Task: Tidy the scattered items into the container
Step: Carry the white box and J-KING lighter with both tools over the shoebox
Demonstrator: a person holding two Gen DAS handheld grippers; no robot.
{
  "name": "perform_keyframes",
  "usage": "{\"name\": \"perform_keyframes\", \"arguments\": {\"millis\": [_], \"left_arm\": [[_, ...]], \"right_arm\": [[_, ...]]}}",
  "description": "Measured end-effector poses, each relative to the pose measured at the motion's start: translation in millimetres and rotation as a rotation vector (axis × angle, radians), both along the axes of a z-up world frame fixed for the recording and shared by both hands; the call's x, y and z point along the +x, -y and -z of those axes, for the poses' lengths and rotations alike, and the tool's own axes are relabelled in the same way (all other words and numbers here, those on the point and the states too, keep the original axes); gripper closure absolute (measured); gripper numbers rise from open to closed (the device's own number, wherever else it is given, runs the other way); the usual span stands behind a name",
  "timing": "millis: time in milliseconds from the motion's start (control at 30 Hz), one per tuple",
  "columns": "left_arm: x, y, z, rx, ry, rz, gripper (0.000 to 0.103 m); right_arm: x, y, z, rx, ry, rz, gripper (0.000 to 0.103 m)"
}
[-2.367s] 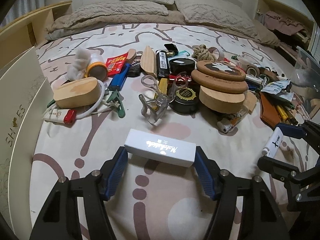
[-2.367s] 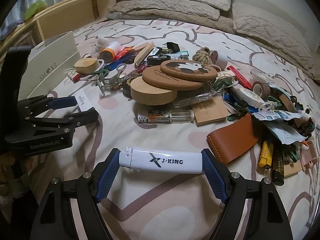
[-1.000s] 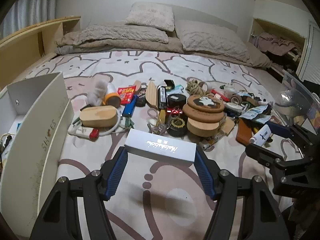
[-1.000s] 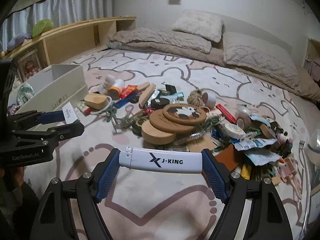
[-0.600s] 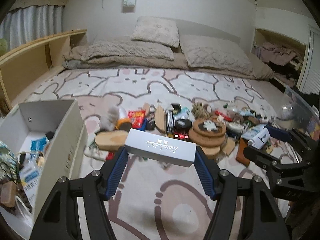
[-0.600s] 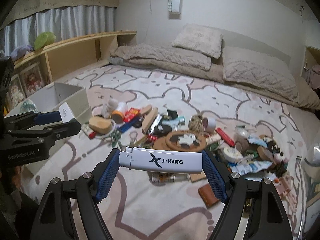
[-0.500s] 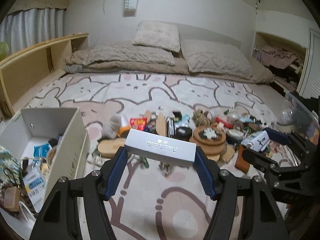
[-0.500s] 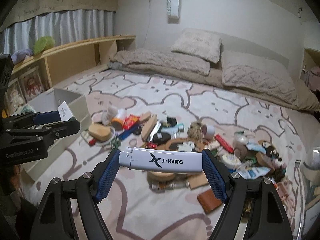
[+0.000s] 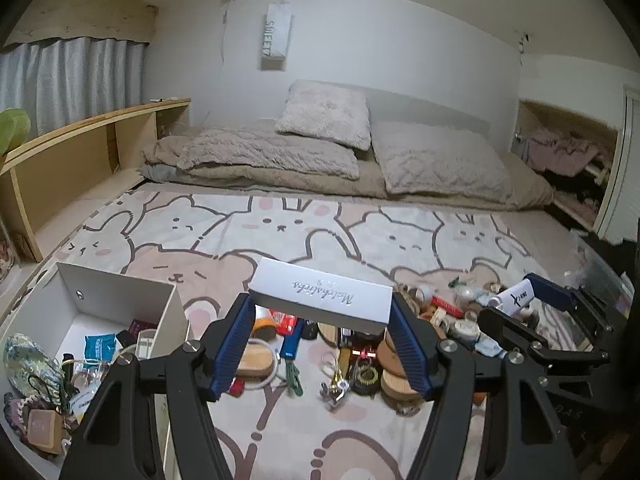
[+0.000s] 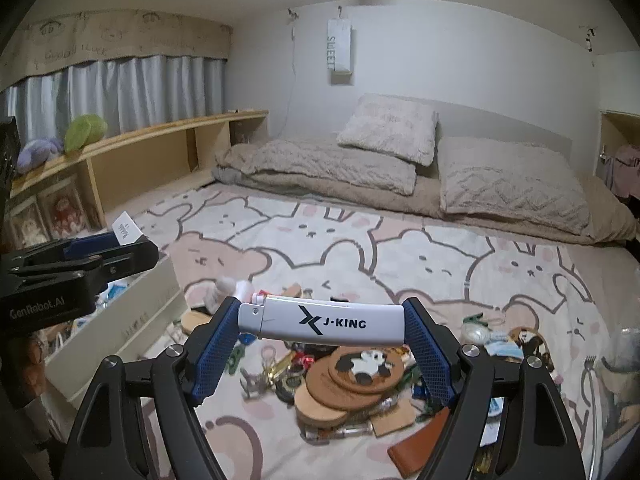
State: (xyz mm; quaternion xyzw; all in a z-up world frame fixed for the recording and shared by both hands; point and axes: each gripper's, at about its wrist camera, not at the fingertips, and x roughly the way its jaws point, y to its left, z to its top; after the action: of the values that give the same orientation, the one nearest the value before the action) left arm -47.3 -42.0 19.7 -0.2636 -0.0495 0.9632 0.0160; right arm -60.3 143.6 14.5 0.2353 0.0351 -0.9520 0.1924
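Container (image 9: 120,300) sat at bed's (image 9: 320,232) left edge, partly filled. Big scattered pile (image 10: 360,372) remained on bed. My left gripper (image 9: 320,340) clamped white box (image 9: 320,300); right gripper (image 10: 320,344) clamped lighter (image 10: 324,320), both above pile, not yet dropped in.

White box (image 9: 320,299) with grey script lettering, gripped between blue ribbed pads (image 9: 232,344) on black left tongs (image 9: 322,346). White lighter (image 10: 320,323) with navy lettering sits in the right tongs (image 10: 320,354), same blue and black. The bedsheet (image 9: 280,224) is cream and pink with brown-outlined bears and rabbits. Beige pillows (image 9: 324,120) lie at the far end. A white container (image 9: 100,300) stands near left, and there are tan cork coasters (image 10: 348,380), one showing a black-and-white panda.
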Motion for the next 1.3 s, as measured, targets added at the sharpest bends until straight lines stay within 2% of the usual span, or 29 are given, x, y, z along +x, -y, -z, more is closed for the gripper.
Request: {"name": "perform_keyframes", "arguments": {"millis": [133,500,1033,1300], "left_arm": [[2,11,-10,0.04,-0.022,-0.012,0.036],[17,52,-9,0.021,-0.061,-0.124,0.036],[31,133,13,0.034,-0.026,-0.298,0.036],[44,171,19,0.055,-0.019,-0.388,0.036]], "right_arm": [[-5,4,-7,-0.033,-0.006,-0.011,0.022],[-14,38,-12,-0.076,0.006,-0.069,0.022],[-19,121,-10,-0.064,0.052,-0.206,0.022],[-18,168,-8,-0.023,0.069,-0.281,0.022]]}}
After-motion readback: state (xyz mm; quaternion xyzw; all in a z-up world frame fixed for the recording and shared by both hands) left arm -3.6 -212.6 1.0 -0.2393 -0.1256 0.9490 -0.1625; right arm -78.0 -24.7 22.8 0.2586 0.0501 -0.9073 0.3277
